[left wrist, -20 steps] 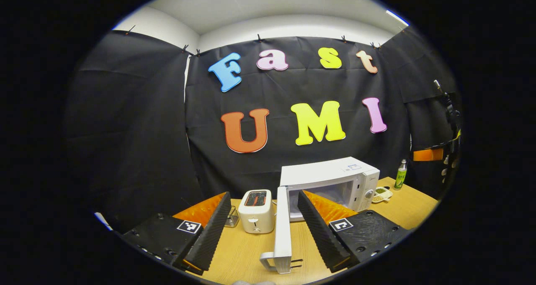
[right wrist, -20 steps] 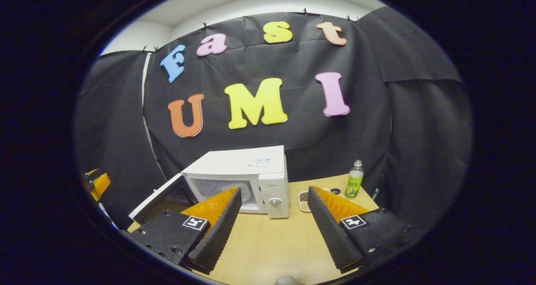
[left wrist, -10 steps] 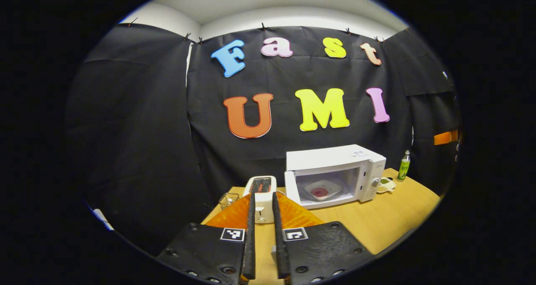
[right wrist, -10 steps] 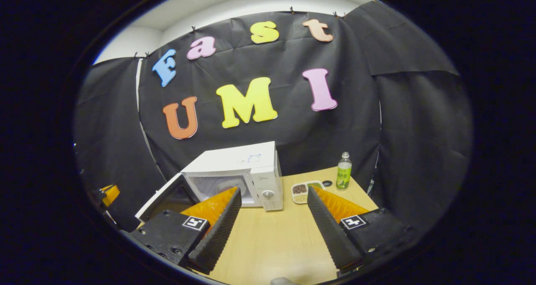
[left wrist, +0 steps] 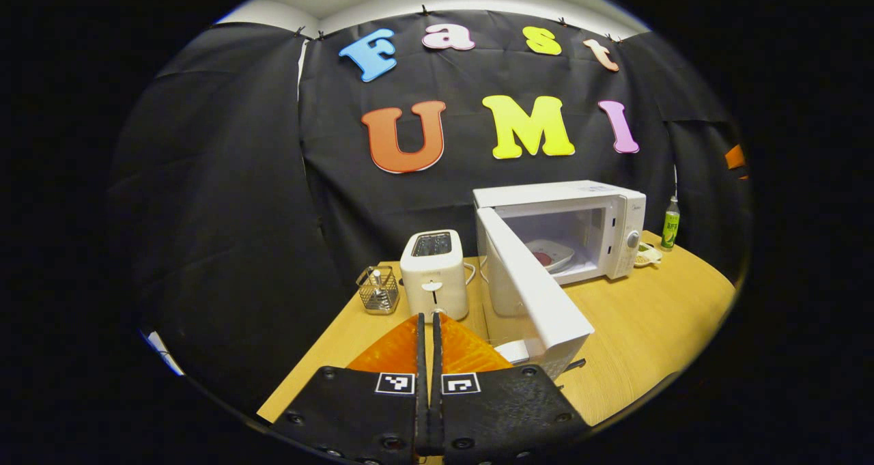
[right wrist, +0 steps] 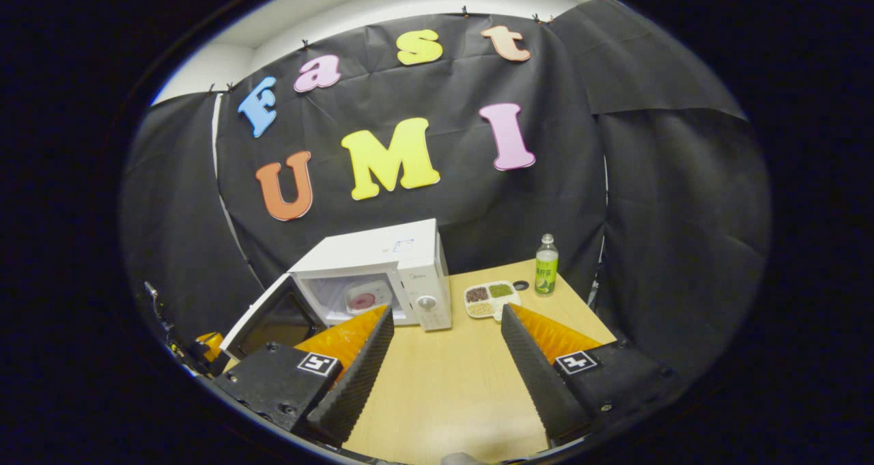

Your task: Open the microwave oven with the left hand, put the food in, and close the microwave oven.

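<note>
Nearest, left gripper (left wrist: 429, 383) now has its fingers clenched together on nothing, pulled back from the door (left wrist: 529, 287) – right gripper (right wrist: 444, 362) stays spread and empty – farther off, food plate (left wrist: 550, 253) already sits inside the microwave (left wrist: 567, 229), so only closing remains.

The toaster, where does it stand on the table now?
In the left gripper view the toaster stands at the back of the table, between a wire basket on its left and the open microwave door on its right.
</note>
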{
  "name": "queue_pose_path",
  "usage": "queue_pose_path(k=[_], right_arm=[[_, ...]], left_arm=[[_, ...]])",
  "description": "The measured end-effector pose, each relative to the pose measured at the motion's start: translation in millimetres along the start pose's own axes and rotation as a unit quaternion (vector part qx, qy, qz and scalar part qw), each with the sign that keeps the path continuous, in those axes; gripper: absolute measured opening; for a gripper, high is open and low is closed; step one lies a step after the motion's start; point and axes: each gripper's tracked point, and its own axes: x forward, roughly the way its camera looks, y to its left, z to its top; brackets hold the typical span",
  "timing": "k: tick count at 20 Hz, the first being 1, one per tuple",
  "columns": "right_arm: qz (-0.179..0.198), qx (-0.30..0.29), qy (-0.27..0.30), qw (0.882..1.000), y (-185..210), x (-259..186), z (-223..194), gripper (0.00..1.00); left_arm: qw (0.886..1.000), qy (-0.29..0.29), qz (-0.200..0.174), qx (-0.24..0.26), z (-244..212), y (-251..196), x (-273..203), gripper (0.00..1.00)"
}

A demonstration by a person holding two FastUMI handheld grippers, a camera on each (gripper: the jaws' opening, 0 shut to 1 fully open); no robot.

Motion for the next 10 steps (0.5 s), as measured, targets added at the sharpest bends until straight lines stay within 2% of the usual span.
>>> queue_pose_path(k=[1,2,3,6,7,9,10], right_arm=[[-0.002,0.002,0.002,1.0,-2.3,-1.0,-1.3,1.0],[-0.004,0.005,0.005,1.0,-5.0,-1.4,-1.8,0.92],[-0.002,0.009,0.01,1.0,-4.7,-2.0,-3.9,1.0],[-0.002,0.012,0.013,1.0,-8.3,-0.5,-2.3,1.0],[0.0,0.013,0.014,1.0,-8.3,-0.3,-2.1,0.92],[0.002,0.015,0.014,1.0,-11.1,1.1,0.2,0.92],[0.002,0.017,0.013,1.0,-13.7,1.7,2.7,1.0]], left_arm=[[1.0,-0.001,-0.011,-0.004,-0.7,-6.8,2.1,0.0],[1.0,0.004,-0.014,-0.004,-4.6,-8.8,5.3,0.0],[1.0,0.004,-0.011,0.001,-7.2,-8.1,8.7,0.0],[1.0,0.011,-0.02,-0.003,-9.7,-19.6,11.9,0.0],[1.0,0.011,-0.023,-0.001,-9.9,-25.2,11.6,0.0],[1.0,0.007,-0.03,0.005,-6.3,-36.3,9.9,0.0],[0.999,0.005,-0.036,0.007,-4.1,-45.3,9.3,0.0]])
